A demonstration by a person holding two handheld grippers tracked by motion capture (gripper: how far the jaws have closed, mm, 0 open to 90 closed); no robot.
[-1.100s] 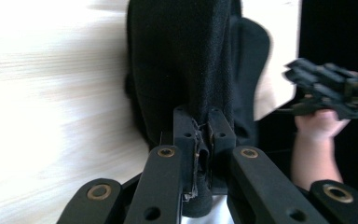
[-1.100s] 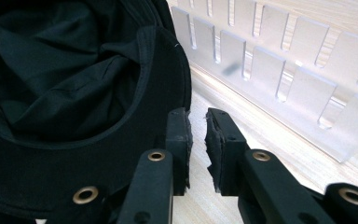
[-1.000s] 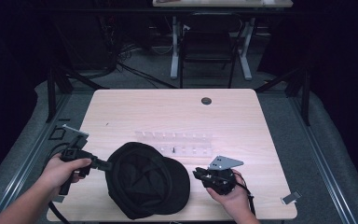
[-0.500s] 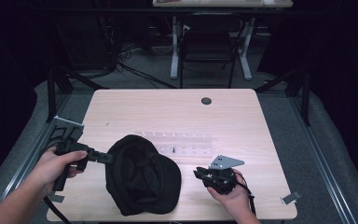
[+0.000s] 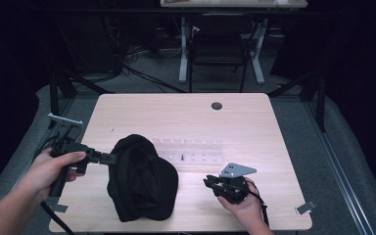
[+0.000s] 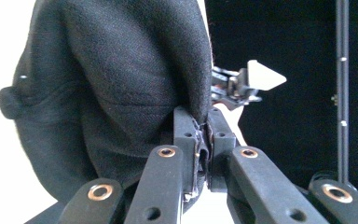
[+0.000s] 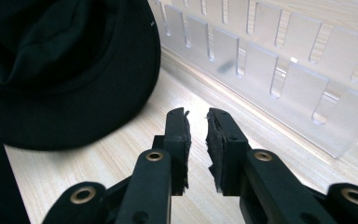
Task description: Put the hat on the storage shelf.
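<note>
A black cap (image 5: 142, 181) hangs tilted over the front left of the wooden table (image 5: 176, 112), its lower edge near the tabletop. My left gripper (image 5: 112, 157) is shut on the cap's rim at its left side. In the left gripper view the jaws (image 6: 204, 126) pinch a fold of the cap's fabric (image 6: 121, 70). My right gripper (image 5: 209, 182) rests low at the front right, pointing left toward the cap. Its jaws (image 7: 196, 116) stand a narrow gap apart with nothing between them and have just been opening a little. The cap's brim (image 7: 60, 60) lies ahead of them.
A clear plastic rack with slots (image 5: 196, 152) lies flat in the middle of the table, close behind the right gripper (image 7: 270, 56). A dark round grommet (image 5: 217, 105) sits near the far edge. A small tape strip (image 5: 306, 206) marks the front right corner.
The left hand has lifted the cap by its rim, so it has gone from lying flat to hanging tilted and folded. The right hand has stayed in place.
</note>
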